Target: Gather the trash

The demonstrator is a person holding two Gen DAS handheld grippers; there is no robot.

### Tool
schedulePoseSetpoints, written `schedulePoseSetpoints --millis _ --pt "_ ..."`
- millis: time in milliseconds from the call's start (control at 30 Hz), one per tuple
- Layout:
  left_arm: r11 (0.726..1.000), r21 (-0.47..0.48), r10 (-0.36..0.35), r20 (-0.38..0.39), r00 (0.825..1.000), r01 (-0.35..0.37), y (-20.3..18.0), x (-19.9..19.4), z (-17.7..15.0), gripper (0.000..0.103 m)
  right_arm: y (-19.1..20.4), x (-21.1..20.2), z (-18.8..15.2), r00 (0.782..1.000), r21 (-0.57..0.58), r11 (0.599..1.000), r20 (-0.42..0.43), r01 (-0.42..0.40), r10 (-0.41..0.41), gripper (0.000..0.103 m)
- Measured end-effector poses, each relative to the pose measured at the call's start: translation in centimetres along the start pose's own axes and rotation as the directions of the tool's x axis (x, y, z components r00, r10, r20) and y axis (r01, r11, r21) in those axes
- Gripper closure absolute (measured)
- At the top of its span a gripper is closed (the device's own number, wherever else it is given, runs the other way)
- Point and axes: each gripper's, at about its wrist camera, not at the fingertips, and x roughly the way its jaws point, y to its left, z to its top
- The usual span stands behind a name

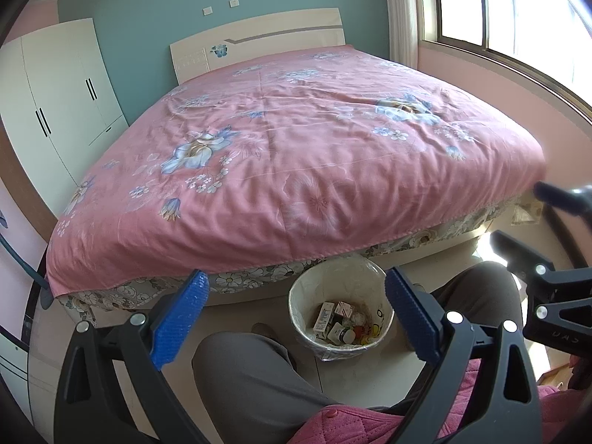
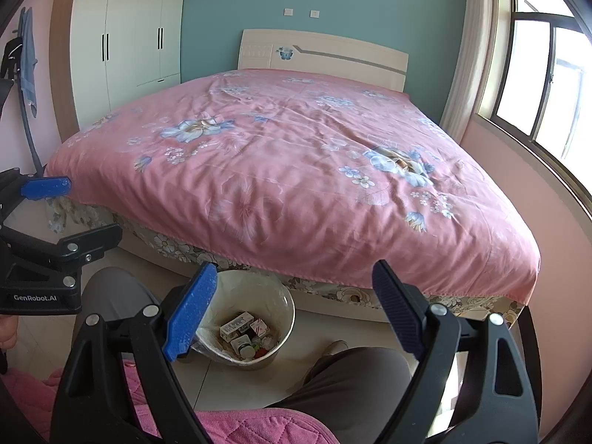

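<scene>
The bed, under its pink floral cover, shows no litter, so collecting looks nearly or wholly finished. The lined waste bin stands on the floor just beside the bed's foot, between the person's knees. In the bin lie the trash: small boxes, a bottle, bright scraps. Left claw and right claw gape apart, empty, above the bin.

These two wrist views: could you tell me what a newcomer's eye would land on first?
The big bed with its pink floral cover fills the middle of both views, headboard against the teal wall. At its foot, on the floor between the person's knees, a lined waste bin holds small boxes and bottles. Both the left gripper and the right gripper frame it, open and empty.
</scene>
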Motion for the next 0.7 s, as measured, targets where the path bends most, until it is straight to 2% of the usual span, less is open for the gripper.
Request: schedulePoseSetpoints --millis 700 --pt "1.0 0.005 0.009 -0.006 1.0 -0.009 0.02 0.1 -0.15 0.005 0.16 0.1 -0.09 1.0 0.003 1.0 -0.005 -0.001 0.001 0.018"
